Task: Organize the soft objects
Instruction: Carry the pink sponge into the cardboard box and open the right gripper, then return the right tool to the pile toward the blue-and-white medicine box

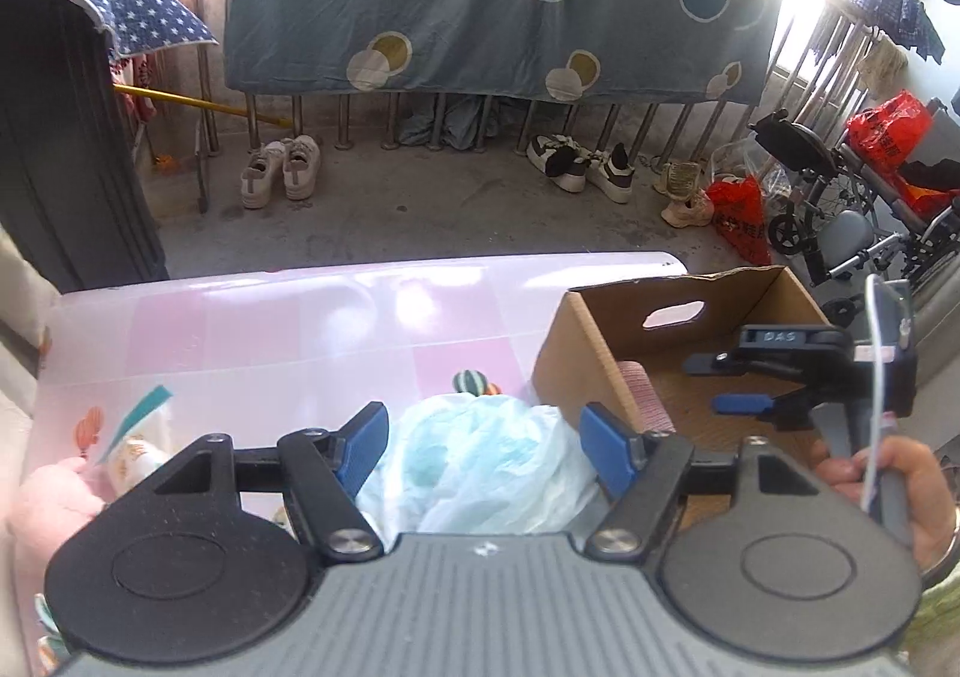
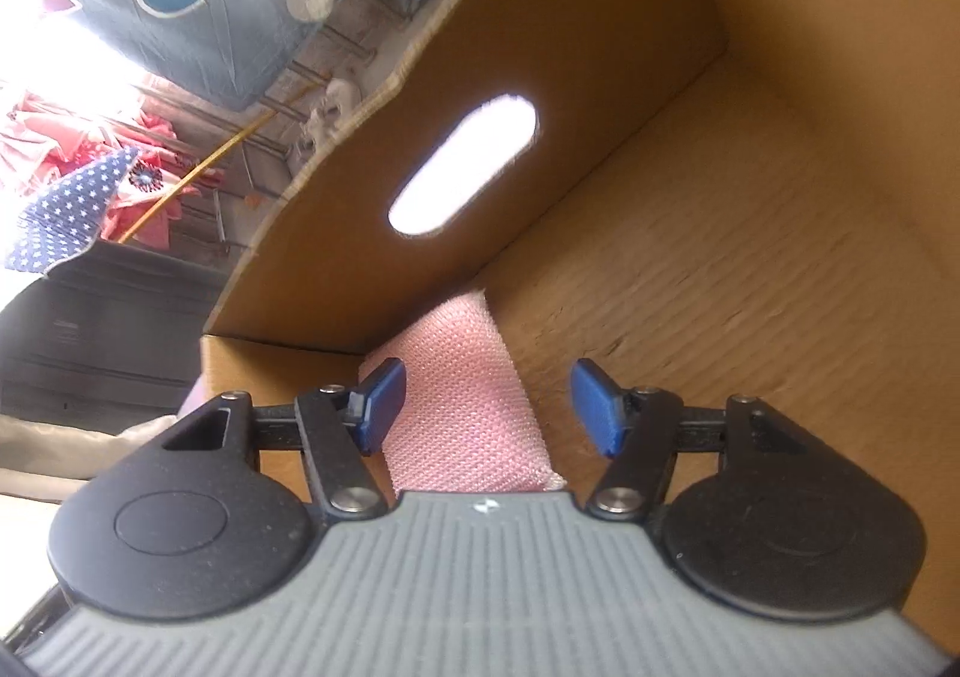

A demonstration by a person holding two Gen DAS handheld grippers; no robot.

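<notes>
Left gripper (image 1: 483,446) spread above pale blue plastic bag (image 1: 480,467), just left of cardboard box (image 1: 576,353); right gripper (image 2: 486,407) spread inside box, over pink cloth (image 2: 468,407)

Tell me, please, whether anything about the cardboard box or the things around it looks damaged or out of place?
The cardboard box has a ragged, torn top edge along its far wall, above the handle hole. Otherwise nothing stands out: the pink cloth lies inside against the wall, and the pale blue plastic bag sits beside the box.
</notes>
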